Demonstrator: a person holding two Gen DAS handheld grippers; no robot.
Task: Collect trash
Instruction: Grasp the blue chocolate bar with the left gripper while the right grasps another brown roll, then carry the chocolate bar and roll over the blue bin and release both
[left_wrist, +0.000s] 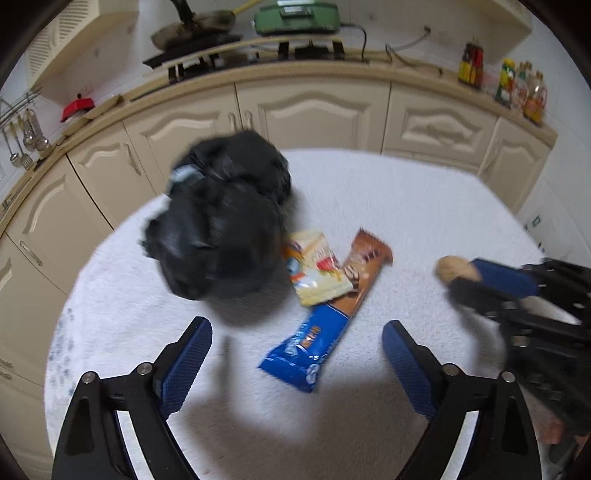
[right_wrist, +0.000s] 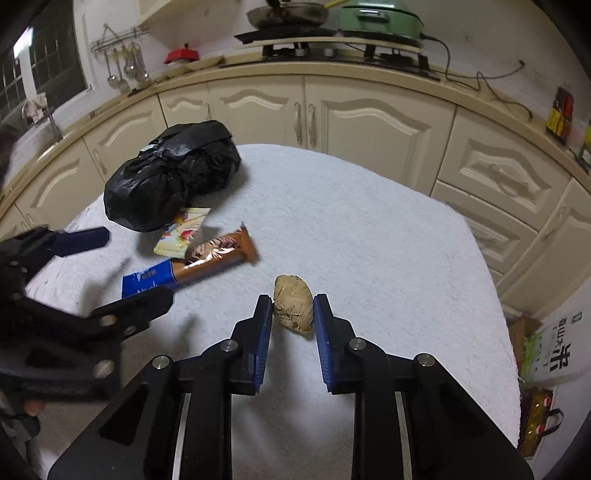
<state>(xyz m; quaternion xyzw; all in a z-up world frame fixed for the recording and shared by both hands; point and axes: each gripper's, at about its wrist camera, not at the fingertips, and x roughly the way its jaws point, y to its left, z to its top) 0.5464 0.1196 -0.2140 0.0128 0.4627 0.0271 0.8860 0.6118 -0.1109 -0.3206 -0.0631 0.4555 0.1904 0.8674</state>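
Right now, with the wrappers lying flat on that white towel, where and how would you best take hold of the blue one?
Probably at the near, free end of the blue wrapper, coming from above with the open left gripper and its fingers across the narrow width. Its far end lies under the brown wrapper, so that end is blocked. It lies flat on the soft towel, so pressing in slightly may help.

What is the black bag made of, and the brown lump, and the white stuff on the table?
The black bag looks like thin plastic film: it is crinkled and catches shiny glints. The brown lump looks like crumpled paper, matte and wrinkled, though it could be something else. The white table cover looks like soft cloth, towel-like, with a fuzzy, dull surface.
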